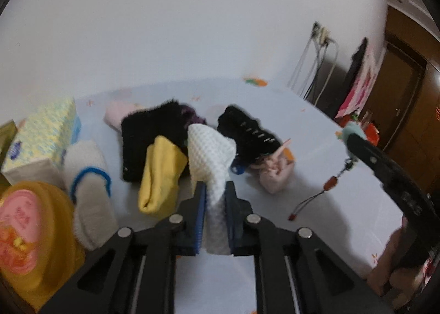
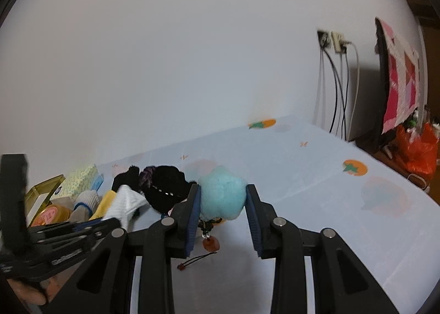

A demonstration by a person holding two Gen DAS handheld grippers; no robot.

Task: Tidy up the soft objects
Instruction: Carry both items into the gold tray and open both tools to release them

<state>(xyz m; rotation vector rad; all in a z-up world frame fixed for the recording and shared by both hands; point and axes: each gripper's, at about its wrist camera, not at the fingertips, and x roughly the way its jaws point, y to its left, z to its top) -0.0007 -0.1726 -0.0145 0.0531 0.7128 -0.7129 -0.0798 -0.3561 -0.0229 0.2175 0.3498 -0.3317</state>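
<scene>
My left gripper [image 1: 215,186] is shut on a white waffle cloth [image 1: 209,151], which rises from between its blue pads over the pile. The pile holds a yellow cloth [image 1: 161,173], a black fuzzy piece [image 1: 151,138], a black studded piece [image 1: 244,132] and a pink plush [image 1: 275,173]. My right gripper [image 2: 222,194] is shut on a light blue plush toy [image 2: 221,190] and holds it above the table. A beaded charm with an orange disc [image 2: 211,244] dangles from the toy. In the right wrist view the left gripper [image 2: 110,222] and the white cloth [image 2: 126,204] are at the lower left.
A patterned tissue box [image 1: 41,143], a white mitt with a blue loop [image 1: 88,190] and a yellow round tin [image 1: 30,226] stand at the left. The table has a pale blue printed cover [image 2: 330,204]. Cables [image 2: 335,80] hang on the wall and an orange bag [image 2: 418,151] lies beyond the table.
</scene>
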